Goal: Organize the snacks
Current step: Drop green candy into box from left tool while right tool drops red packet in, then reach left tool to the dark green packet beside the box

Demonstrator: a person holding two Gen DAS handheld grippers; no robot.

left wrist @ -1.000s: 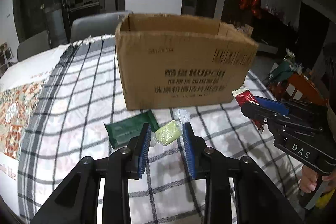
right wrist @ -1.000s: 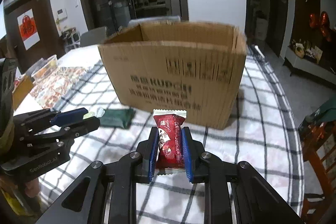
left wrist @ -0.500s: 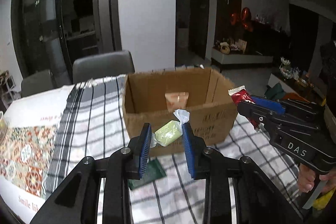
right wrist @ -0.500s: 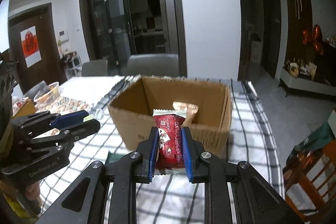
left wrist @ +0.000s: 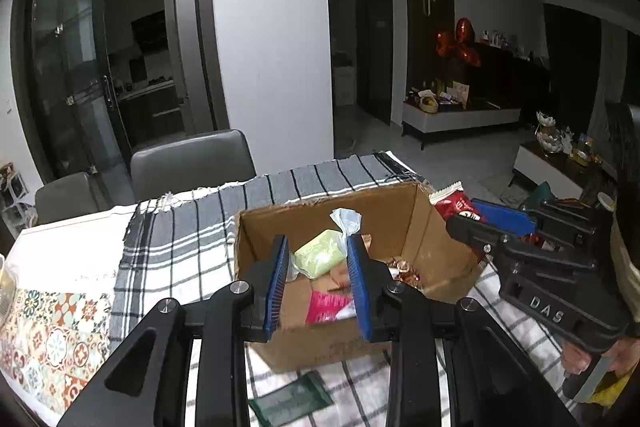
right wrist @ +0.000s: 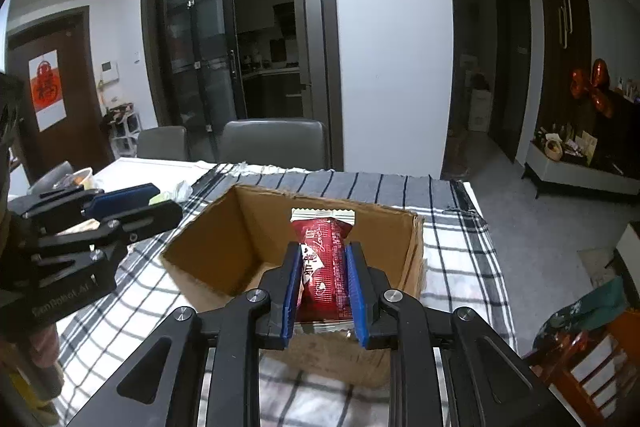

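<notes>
Snacks are now hanging over the open cardboard box (left wrist: pixel 404 223), risen from bench level: left gripper (left wrist: pixel 318 277) jaws are clamping a pale-green wrapped sweet (left wrist: pixel 320 259), right gripper (right wrist: pixel 324 293) jaws a red packet (right wrist: pixel 324 267). Release looks imminent.

Grey chairs (right wrist: pixel 272 143), possibly glass doors (right wrist: pixel 200 59)

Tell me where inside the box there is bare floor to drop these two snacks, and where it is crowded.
In the left wrist view, the cardboard box shows bare floor in its near left corner, beside the left wall. The middle and right floor is crowded with wrappers, among them a pink packet. Outside, the checked cloth left of the box lies bare; a dark green packet lies in front.
</notes>
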